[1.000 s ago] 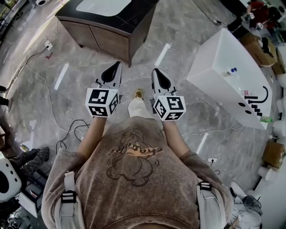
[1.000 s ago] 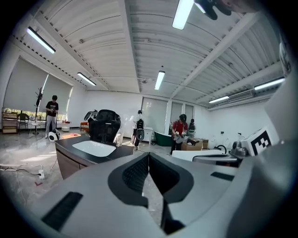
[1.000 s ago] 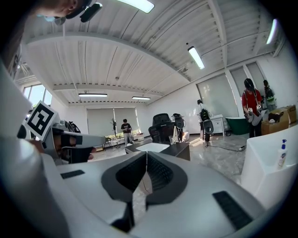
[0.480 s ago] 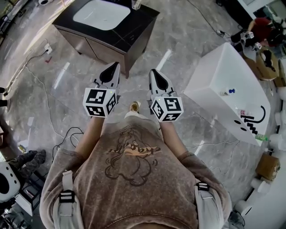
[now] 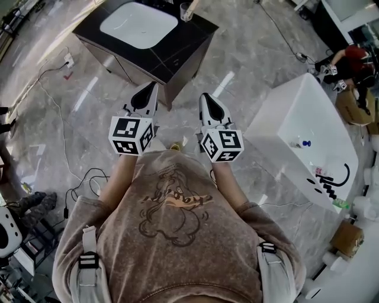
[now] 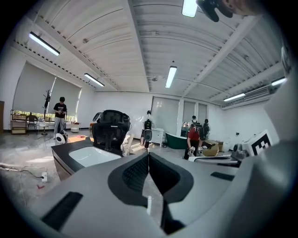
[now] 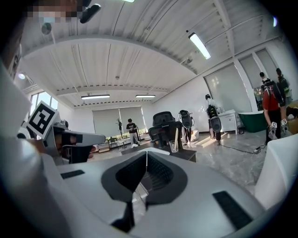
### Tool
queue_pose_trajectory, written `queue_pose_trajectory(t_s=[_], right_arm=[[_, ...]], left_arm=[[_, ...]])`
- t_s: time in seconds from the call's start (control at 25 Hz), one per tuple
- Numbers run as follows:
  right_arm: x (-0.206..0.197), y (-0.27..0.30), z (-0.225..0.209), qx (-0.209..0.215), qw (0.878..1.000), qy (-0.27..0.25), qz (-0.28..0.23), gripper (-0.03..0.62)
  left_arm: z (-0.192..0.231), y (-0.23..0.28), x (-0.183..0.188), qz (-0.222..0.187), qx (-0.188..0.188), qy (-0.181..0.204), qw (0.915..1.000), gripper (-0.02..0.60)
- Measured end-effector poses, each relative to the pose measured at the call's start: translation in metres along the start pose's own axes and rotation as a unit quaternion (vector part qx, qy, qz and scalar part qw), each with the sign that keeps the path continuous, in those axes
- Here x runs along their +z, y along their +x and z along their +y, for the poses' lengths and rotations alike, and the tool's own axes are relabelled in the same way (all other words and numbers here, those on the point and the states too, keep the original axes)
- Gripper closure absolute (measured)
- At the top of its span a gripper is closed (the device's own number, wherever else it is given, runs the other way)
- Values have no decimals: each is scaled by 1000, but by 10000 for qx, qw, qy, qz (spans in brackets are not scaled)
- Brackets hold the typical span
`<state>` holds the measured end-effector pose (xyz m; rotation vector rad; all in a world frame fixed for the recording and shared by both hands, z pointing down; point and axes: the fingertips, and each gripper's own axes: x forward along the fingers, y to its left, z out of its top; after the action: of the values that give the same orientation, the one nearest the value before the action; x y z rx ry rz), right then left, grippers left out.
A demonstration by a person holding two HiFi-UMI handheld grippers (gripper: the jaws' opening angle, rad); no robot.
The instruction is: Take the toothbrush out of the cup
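A clear cup (image 5: 186, 10) with a toothbrush (image 5: 190, 5) upright in it stands on the far right corner of a dark vanity top (image 5: 177, 47), at the top of the head view. In the right gripper view the cup (image 7: 173, 147) and toothbrush (image 7: 176, 135) show small, far beyond the jaws. My left gripper (image 5: 156, 84) and right gripper (image 5: 203, 94) are held side by side at chest height, pointing at the vanity and well short of it. Both are shut and hold nothing: the pads meet in the left gripper (image 6: 148, 155) and right gripper (image 7: 146, 153) views.
A white basin (image 5: 137, 23) is set into the vanity top. A white bathtub (image 5: 308, 136) stands to the right. Cables (image 5: 53, 100) trail over the grey marble floor at left. People stand in the background, one in red (image 5: 355, 56) at the upper right.
The person has walked forward, so the vanity has slid down and nearer in the head view. The cup has come into view at the top. Both grippers stay shut, side by side.
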<state>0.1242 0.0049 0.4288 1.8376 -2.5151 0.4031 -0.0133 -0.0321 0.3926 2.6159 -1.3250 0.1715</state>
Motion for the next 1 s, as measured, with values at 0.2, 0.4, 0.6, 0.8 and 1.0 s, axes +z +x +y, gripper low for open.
queue_pose_trajectory(t_s=[0.2, 0.4, 0.6, 0.8, 1.0], right_arm=[[-2, 22, -11, 37, 10000, 17, 78, 576], [0, 46, -24, -14, 10000, -8, 73, 576], [5, 71, -33, -138, 9999, 26, 60, 574], [18, 102, -47, -273, 9996, 22, 12, 576], [32, 143, -57, -421, 9991, 55, -43, 574]], left_arm=[[14, 24, 2, 9, 51, 21, 10000, 565], [30, 55, 8, -28, -12, 73, 10000, 565], [48, 85, 16, -21, -148, 66, 9999, 565], [64, 120, 28, 6, -348, 29, 9994, 565], [81, 157, 40, 52, -560, 22, 9984, 565]])
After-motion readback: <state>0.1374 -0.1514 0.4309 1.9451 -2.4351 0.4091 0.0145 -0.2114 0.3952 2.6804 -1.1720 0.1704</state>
